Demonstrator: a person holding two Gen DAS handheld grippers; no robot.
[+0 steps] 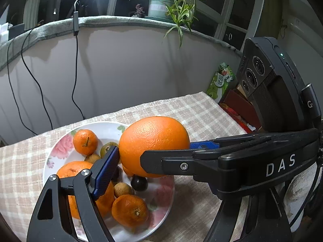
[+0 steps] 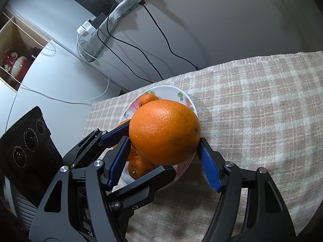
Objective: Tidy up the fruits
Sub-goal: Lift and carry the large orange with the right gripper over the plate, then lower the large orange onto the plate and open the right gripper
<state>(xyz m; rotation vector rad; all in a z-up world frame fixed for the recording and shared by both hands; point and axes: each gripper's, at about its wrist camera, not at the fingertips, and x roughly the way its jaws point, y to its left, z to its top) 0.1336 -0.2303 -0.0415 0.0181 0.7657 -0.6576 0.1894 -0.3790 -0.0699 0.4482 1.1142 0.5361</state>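
Observation:
A big orange (image 1: 154,141) (image 2: 164,129) hangs just above the near right part of a flowered plate (image 1: 49,161) (image 2: 190,100). Both grippers are shut on it. My left gripper (image 1: 153,149) presses its blue left pad (image 1: 107,169) on the orange's left side; its other finger is hidden behind the right gripper (image 1: 167,151), which reaches in from the right. In the right wrist view my right gripper (image 2: 164,143) has a pad (image 2: 209,167) on each side of the orange, and the left gripper (image 2: 149,147) comes in from the left. On the plate lie a mandarin (image 1: 85,141), another orange (image 1: 73,171), longans (image 1: 122,189) and a dark fruit (image 1: 138,182).
A checked cloth (image 1: 201,113) (image 2: 262,100) covers the table. Black cables (image 1: 75,80) hang down the wall behind it. A potted plant (image 1: 161,6) stands on the sill above. A green packet (image 1: 221,80) and red boxes (image 1: 236,104) sit past the table's right edge.

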